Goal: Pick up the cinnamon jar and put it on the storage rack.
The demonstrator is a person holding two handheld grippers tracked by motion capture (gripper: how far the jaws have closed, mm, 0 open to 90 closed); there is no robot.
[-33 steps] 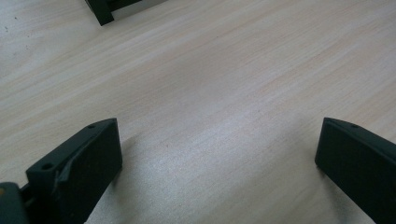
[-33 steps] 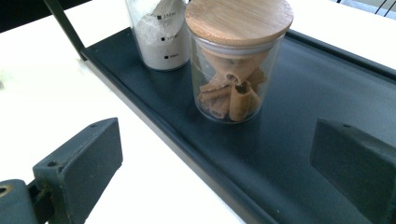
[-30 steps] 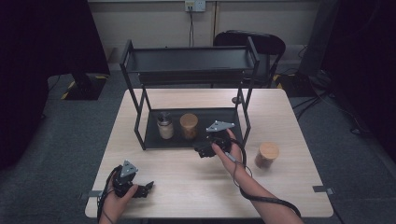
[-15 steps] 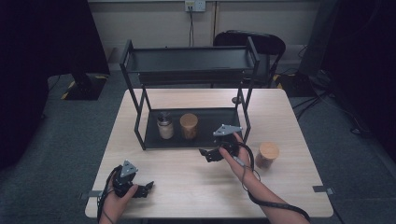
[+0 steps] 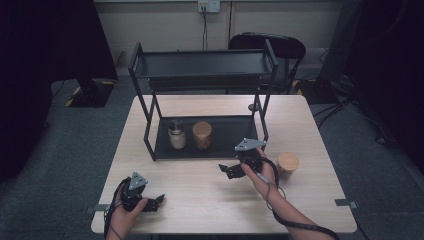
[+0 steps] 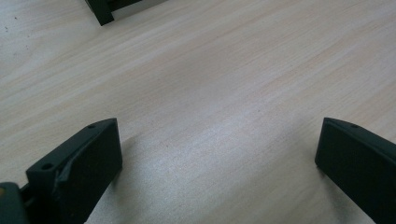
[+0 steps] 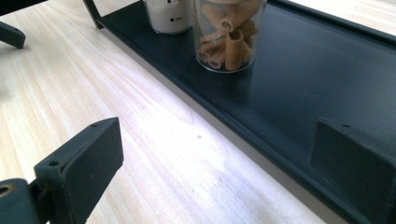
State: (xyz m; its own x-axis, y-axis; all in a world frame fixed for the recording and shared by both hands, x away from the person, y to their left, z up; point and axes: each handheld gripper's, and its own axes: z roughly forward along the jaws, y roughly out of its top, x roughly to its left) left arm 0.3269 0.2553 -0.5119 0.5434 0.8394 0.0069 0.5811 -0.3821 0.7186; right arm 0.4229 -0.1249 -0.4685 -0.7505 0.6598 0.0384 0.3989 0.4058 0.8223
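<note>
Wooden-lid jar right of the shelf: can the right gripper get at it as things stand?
Probably yes. The jar stands alone on bare table, just beside the right hand. The right gripper is open and holds nothing, but points away toward the shelf, so it must turn first.

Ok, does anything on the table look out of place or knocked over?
Nothing is spilled or tipped. One wooden-lidded jar stands alone on the table, outside the rack, while the other two jars sit upright on its bottom shelf.

Jar w/ pasta tubes (image 7: 229,32): clear glass, cork lid, upright on rack's black bottom tray (image 5: 225,145), just beside white-filled jar (image 5: 176,135). Cork-lidded jar (image 5: 287,163): upright on table, right of rack.
</note>
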